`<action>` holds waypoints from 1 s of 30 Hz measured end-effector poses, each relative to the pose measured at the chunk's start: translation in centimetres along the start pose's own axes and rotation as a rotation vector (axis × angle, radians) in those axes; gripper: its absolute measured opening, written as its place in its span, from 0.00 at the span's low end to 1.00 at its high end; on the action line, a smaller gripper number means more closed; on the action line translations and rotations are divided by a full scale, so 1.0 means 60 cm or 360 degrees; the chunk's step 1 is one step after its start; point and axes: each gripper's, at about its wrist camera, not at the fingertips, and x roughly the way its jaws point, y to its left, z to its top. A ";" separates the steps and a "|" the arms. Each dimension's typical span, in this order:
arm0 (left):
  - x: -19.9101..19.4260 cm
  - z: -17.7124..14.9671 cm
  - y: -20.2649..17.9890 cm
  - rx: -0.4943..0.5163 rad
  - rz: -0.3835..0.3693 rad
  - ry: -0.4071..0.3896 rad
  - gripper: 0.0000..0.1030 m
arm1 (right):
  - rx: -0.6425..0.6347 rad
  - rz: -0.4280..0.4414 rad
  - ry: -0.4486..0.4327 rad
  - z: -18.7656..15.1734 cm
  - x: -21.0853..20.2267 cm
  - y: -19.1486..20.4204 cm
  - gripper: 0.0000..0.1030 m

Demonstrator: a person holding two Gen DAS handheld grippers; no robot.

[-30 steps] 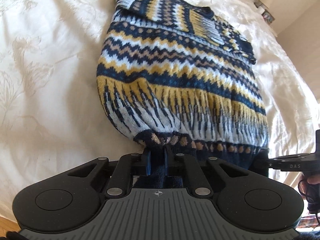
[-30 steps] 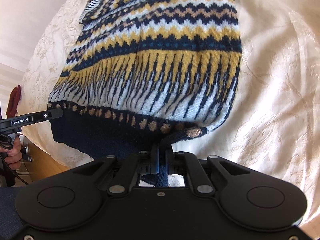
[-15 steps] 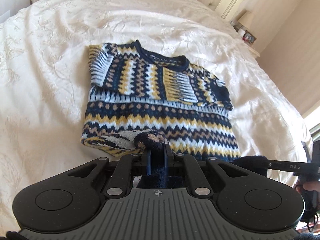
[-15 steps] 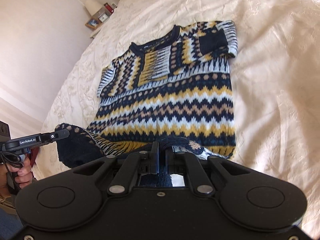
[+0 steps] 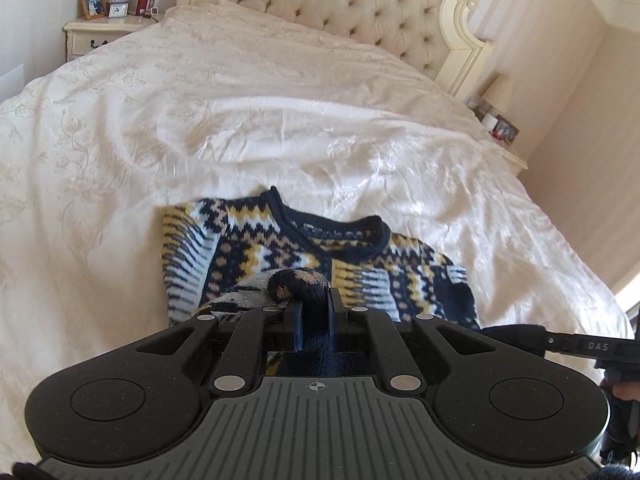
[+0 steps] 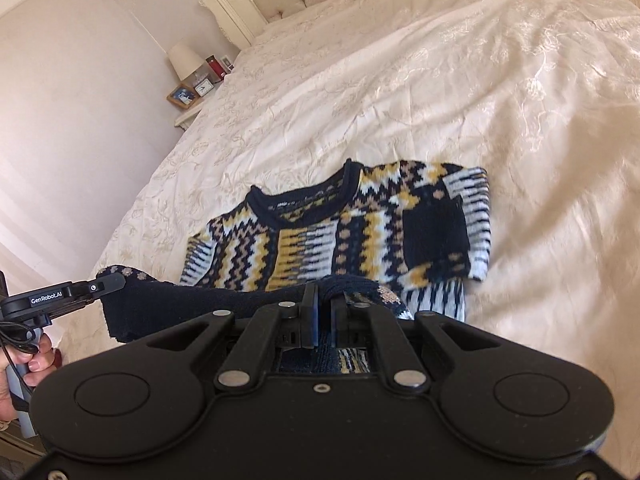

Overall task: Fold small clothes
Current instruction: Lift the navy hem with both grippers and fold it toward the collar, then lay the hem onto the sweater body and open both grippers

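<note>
Jaws of left gripper (image 5: 315,308) and right gripper (image 6: 324,312) both pinch the sweater (image 6: 360,232) hem above the bed (image 5: 280,120)

White letters "DAS" stand on my black right gripper (image 5: 592,346), seen from the left wrist; "GenRobot.AI" stands on my black left gripper (image 6: 48,301), seen from the right.

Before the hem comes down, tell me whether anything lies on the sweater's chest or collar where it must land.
Nothing visible does. Both grippers, left and right, have their jaws shut on the hem, and the sweater below the collar lies bare on the bedspread.
</note>
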 end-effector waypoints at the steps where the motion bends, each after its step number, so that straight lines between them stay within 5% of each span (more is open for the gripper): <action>1: 0.011 0.011 0.002 -0.0005 0.0009 -0.0007 0.10 | -0.0002 -0.0009 -0.0008 0.016 0.015 -0.001 0.11; 7: 0.096 0.076 0.028 -0.0054 0.0052 -0.0027 0.10 | -0.0019 -0.0073 -0.0016 0.097 0.110 -0.016 0.11; 17: 0.265 0.112 0.083 -0.0050 0.0195 0.0195 0.15 | 0.0023 -0.0268 0.0153 0.151 0.271 -0.064 0.14; 21: 0.296 0.117 0.106 -0.0197 0.0227 0.0298 0.20 | 0.0056 -0.0317 0.0158 0.161 0.290 -0.077 0.29; 24: 0.295 0.123 0.111 -0.0249 0.0215 0.0312 0.24 | 0.0068 -0.0359 0.0047 0.167 0.277 -0.079 0.57; 30: 0.278 0.138 0.100 -0.0134 0.0215 0.0269 0.40 | 0.0035 -0.0368 0.0000 0.166 0.244 -0.074 0.59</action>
